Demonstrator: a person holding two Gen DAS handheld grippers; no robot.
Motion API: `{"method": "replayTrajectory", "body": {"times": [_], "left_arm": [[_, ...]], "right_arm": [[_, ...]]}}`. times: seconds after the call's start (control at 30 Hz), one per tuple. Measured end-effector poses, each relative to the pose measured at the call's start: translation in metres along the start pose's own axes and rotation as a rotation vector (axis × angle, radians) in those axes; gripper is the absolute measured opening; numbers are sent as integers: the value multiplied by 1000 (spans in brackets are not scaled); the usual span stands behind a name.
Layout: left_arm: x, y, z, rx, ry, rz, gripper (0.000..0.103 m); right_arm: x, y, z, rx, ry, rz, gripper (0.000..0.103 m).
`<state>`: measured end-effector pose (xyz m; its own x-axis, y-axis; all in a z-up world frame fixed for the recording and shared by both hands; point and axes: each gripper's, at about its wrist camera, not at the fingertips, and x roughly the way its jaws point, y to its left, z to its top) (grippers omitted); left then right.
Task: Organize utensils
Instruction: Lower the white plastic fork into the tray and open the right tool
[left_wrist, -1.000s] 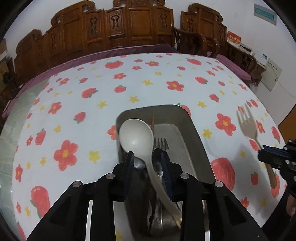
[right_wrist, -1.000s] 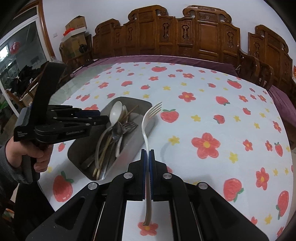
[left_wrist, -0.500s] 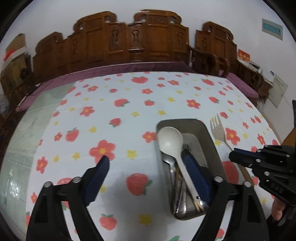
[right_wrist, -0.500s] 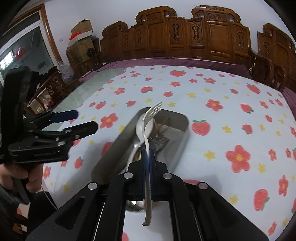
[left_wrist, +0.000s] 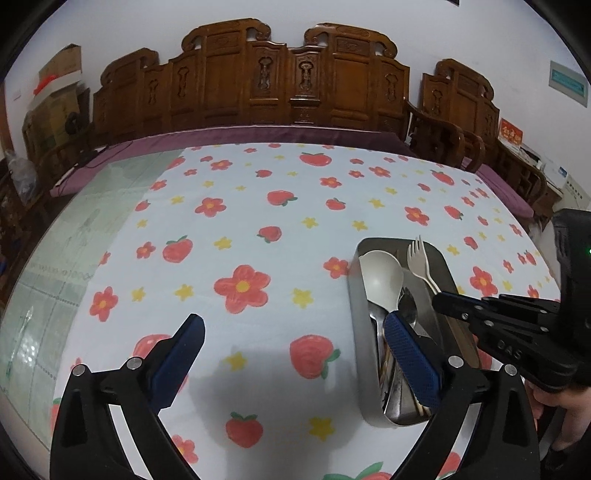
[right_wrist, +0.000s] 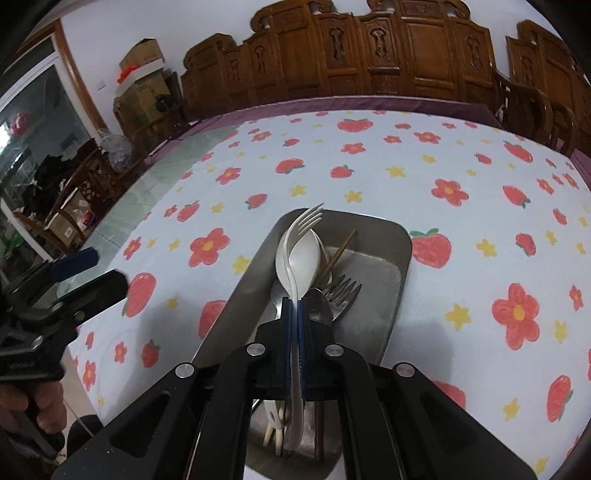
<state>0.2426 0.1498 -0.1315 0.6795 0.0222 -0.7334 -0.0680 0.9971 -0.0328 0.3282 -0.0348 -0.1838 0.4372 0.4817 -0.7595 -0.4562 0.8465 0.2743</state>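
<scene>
Two grippers work over the flowered tablecloth (left_wrist: 258, 206). At the lower centre of the right wrist view, the right gripper (right_wrist: 294, 334) clamps a white fork (right_wrist: 303, 221) by its handle, tines over the metal tray (right_wrist: 388, 258) of spoons and forks. Left gripper (left_wrist: 291, 354), spread wide and empty, sits beside the tray at lower frame.

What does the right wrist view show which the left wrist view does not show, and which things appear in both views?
Only the right wrist view shows the right gripper shut on the white fork, and a metal fork lying in the tray.

Only the left wrist view shows both fingers of the open left gripper from behind, over the tablecloth.

Both show the metal tray, the white spoon in it, and the wooden chairs.
</scene>
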Motion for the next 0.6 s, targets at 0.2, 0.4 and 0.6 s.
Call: {"method": "replayTrajectory", "body": {"times": [0.2,0.4,0.6], "left_arm": [[1,0,-2,2,5,-2,94],[1,-1,-4,5,5,-4,94],[1,-1,-4,6,7,-1,94]], "right_arm": [[17,-4,1,17,22,-73,4],[29,-6,-1,36,46,-151,4],[33,-7,-6,47,56,-127,4]]}}
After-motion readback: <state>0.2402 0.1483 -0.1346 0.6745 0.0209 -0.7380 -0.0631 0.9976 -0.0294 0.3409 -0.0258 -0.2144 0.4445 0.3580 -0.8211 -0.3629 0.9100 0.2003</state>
